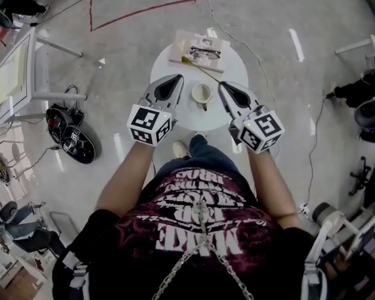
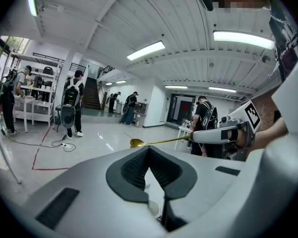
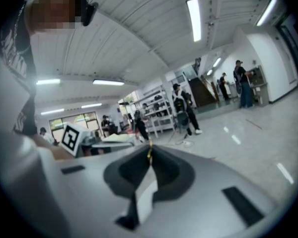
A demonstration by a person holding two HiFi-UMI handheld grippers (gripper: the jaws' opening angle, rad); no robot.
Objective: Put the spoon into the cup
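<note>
**Item 1, left tongs [image 1: 177, 78].** We place these over the left side of the counter [image 1: 186, 116], a small round white top. Their tips meet with nothing between them, so we enter them as closed and empty.

**Item 2, cup [image 1: 202, 94].** It is pale and round, mouth upward, with what looks like a small handle turned toward the near edge. It stands upright about the middle of the counter, a little toward the near edge. It sits between the two pairs of tongs and apart from both.

**Item 3, spoon [image 1: 204, 72].**
- Appearance: slender, gold-coloured and shiny, with a long thin handle and a small oval bowl.
- Place: we record it as carried by the end of its handle above the far half of the counter, lying roughly level. Its bowl reaches toward the far edge, near a booklet [image 1: 199, 46] lying there. We cannot tell whether bowl and booklet touch. It is not yet in the cup.
- Handling, in our judgement: light, stiff metal and not fragile, but smooth enough to swivel or slip in a pinch.
- Where to hold: the handle end suits, since it leaves the bowl free to enter the cup first. The pinch must be firm, as the long handle will want to droop.

**Item 4, right tongs [image 1: 222, 85].** These are over the right side of the counter, clamped on the spoon's handle end. A gold sliver shows between the pads.
</note>
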